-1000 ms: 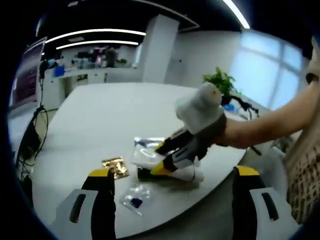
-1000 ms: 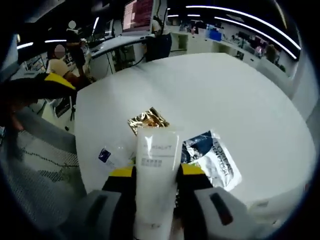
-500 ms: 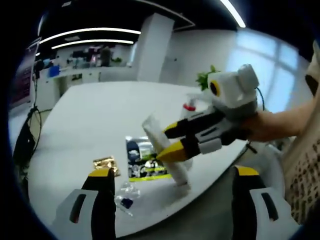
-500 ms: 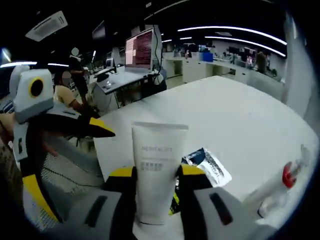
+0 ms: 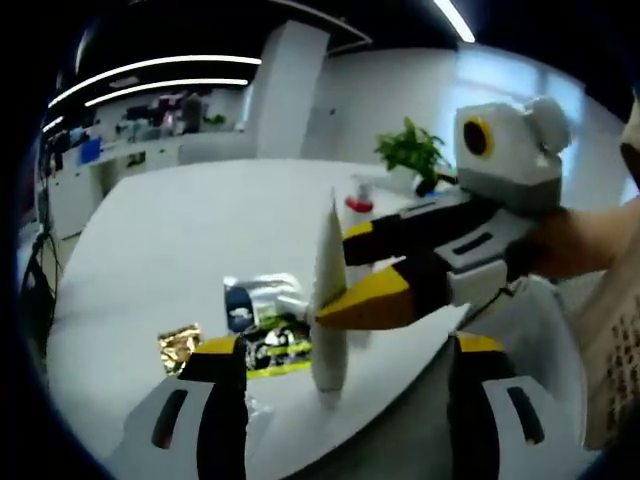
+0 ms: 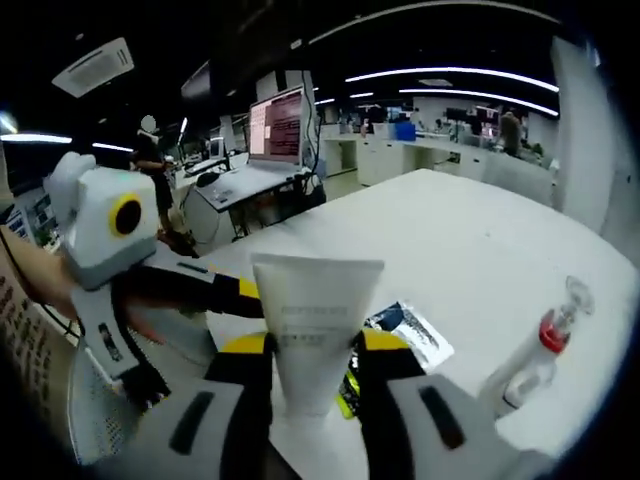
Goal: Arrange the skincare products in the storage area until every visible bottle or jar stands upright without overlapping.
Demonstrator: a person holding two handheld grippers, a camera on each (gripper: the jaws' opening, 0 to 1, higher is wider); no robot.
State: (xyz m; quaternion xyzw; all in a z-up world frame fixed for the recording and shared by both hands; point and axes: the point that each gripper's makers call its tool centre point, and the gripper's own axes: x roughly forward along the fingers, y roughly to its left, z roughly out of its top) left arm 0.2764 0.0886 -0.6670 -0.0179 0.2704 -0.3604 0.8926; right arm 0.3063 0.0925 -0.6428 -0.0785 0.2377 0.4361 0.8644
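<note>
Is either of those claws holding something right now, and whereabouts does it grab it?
Yes. The right gripper pinches the white tube around its middle, upright on the table. The left gripper holds nothing.

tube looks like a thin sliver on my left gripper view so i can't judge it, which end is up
Observer: The right gripper view faces the tube flat on. Its wide sealed end is on top and the narrow end goes down between the right tongs, which are shut on it.
Operator: ok and the spray bottle, tube hides most of it for me, is it clear of the tube
Observer: Yes. The bottle stands upright off to one side of the tube, with bare table between them.
</note>
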